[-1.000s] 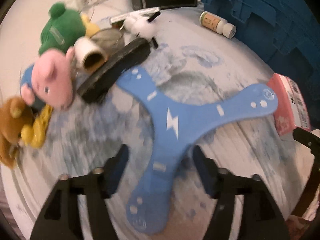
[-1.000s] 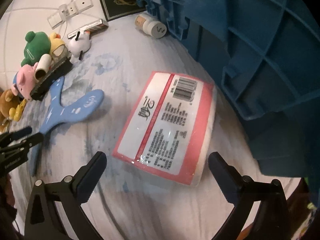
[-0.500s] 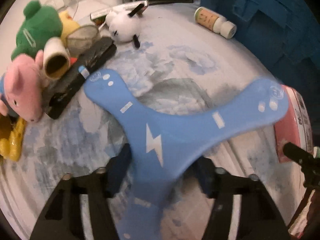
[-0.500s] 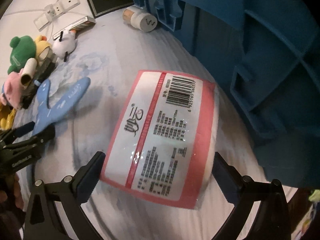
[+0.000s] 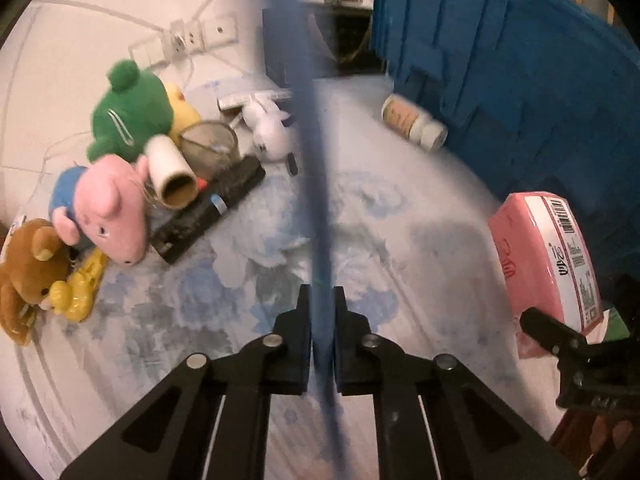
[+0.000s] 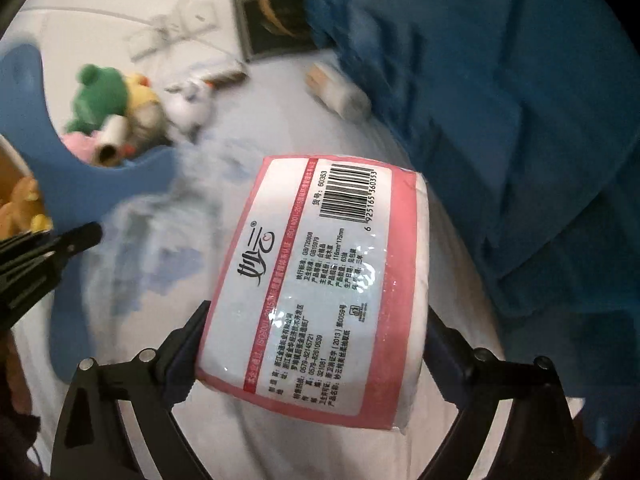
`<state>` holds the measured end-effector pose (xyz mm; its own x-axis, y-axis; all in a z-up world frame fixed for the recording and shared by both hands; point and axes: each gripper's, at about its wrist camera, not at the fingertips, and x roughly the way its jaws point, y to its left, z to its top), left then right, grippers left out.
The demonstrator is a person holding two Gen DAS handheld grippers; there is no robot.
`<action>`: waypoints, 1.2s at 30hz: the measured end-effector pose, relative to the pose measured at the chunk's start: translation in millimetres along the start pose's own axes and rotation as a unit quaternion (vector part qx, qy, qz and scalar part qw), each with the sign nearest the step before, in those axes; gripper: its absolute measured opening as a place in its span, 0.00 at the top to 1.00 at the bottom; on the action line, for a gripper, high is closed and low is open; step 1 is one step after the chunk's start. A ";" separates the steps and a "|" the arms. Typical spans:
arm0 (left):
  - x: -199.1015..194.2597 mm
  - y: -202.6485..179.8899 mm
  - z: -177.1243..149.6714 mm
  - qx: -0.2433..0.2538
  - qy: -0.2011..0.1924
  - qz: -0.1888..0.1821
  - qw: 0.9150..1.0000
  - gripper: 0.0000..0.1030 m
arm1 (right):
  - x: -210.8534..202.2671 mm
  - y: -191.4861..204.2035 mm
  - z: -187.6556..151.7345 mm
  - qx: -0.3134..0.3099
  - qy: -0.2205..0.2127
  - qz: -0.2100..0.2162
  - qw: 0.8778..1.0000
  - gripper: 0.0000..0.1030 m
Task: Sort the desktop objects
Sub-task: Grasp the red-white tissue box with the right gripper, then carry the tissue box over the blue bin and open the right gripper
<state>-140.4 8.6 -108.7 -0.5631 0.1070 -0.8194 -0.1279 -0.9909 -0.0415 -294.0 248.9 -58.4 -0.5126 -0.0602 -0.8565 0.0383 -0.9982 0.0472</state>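
Pinching blue boomerang [image 5: 316,184] edge-on in left gripper [image 5: 322,320]; right gripper [image 6: 316,344] jaws closing around pink tissue pack [image 6: 320,300], pads touching.

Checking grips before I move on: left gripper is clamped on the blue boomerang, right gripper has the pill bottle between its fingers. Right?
Not quite. The right gripper has the pink tissue pack between its closing jaws, as the right wrist view shows. The pill bottle lies beside the blue crate. The left gripper is indeed clamped on the blue boomerang.

A white power strip [image 5: 188,38] and perhaps a dark framed picture [image 6: 276,20] behind.
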 end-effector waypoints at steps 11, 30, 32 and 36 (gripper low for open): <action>-105.7 -16.2 14.8 0.012 -0.117 0.002 0.993 0.92 | -113.2 22.9 17.0 -0.041 -0.124 0.032 0.991 0.08; -197.1 -94.4 71.1 0.031 -0.232 -0.006 0.972 0.91 | -289.2 -59.9 39.9 -0.027 -0.296 -0.043 0.954 0.08; -175.4 -90.0 64.9 0.025 -0.197 -0.002 0.980 0.74 | -290.8 -84.5 40.2 -0.004 -0.292 -0.048 0.955 0.07; -121.6 -78.6 30.4 0.023 -0.113 0.024 0.993 0.29 | -296.9 -129.6 39.0 0.033 -0.280 -0.072 0.957 0.07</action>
<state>-86.6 76.0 11.6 -0.7373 0.0798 -0.6708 -0.1302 -0.9912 0.0253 -180.3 395.8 209.8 -0.8888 0.1014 -0.4470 -0.1120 -0.9937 -0.0027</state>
